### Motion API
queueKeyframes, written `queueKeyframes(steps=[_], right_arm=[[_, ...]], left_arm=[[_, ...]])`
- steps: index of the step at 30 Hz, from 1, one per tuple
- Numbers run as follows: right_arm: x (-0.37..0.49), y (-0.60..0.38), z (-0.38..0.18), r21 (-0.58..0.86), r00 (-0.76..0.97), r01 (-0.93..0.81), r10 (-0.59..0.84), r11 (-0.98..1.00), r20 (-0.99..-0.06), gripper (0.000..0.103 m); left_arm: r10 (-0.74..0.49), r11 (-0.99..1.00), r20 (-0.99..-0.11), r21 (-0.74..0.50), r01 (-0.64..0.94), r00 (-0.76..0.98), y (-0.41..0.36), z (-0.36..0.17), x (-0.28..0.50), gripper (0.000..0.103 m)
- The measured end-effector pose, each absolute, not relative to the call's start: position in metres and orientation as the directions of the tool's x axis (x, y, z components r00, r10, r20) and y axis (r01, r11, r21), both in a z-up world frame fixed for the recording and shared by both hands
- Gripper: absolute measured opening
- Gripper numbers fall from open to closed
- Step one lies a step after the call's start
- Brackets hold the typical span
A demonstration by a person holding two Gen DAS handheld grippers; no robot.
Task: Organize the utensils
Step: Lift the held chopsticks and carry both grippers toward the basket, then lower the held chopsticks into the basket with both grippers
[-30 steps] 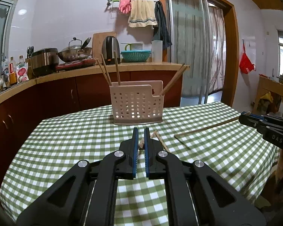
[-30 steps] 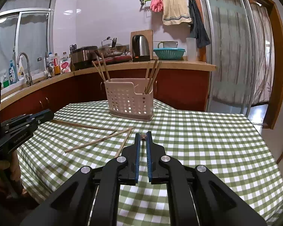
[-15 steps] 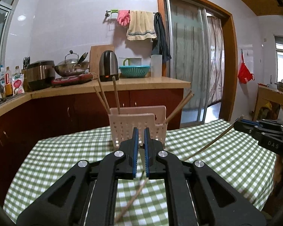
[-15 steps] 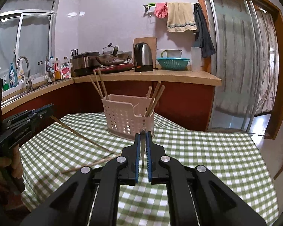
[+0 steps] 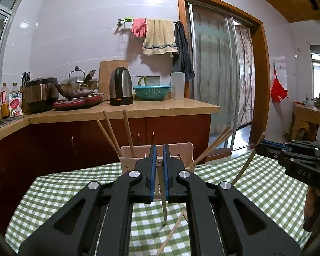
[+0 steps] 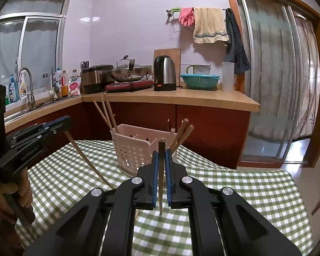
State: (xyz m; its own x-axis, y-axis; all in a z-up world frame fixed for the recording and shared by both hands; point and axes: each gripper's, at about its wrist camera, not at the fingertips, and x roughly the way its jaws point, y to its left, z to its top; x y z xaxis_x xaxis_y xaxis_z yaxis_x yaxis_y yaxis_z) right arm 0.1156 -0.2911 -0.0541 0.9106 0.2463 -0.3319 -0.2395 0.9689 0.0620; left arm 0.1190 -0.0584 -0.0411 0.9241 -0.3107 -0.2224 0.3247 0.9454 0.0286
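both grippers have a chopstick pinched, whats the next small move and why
Probably carry both forward to above the basket and tip the lower ends in. The left gripper and right gripper are each shut on a chopstick, lifted off the checked tablecloth, short of the basket, where other chopsticks already stand.

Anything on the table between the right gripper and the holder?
No. In the right wrist view, only bare checked cloth lies between the right gripper, shut on a chopstick, and the holder.

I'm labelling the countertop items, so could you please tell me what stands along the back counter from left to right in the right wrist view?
Rice cooker → wok → kettle → teal colander → white cup.
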Motion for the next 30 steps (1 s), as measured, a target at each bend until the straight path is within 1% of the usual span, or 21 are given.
queueKeyframes(steps=[14,19,26,30], right_arm=[[0.137,-0.291,-0.050,0.080,0.916,-0.243,0.256,0.967,-0.308,0.007],[0.137,-0.294,-0.041,0.086,0.922,-0.244,0.259,0.966,-0.288,0.007],[0.139,-0.299,-0.020,0.122,0.921,-0.279,0.301,0.953,-0.246,0.007],[0.137,-0.300,-0.001,0.126,0.924,-0.306,0.326,0.944,-0.197,0.007]], left_arm=[[-0.319,0.943,-0.229,0.020,0.333,0.920,-0.060,-0.044,0.141,0.007],[-0.321,0.942,-0.241,0.014,0.334,0.916,-0.058,-0.041,0.148,0.006],[-0.352,0.934,-0.198,-0.011,0.357,0.915,-0.049,-0.008,0.149,0.006],[-0.369,0.928,-0.157,-0.012,0.372,0.916,-0.046,0.016,0.151,0.006]])
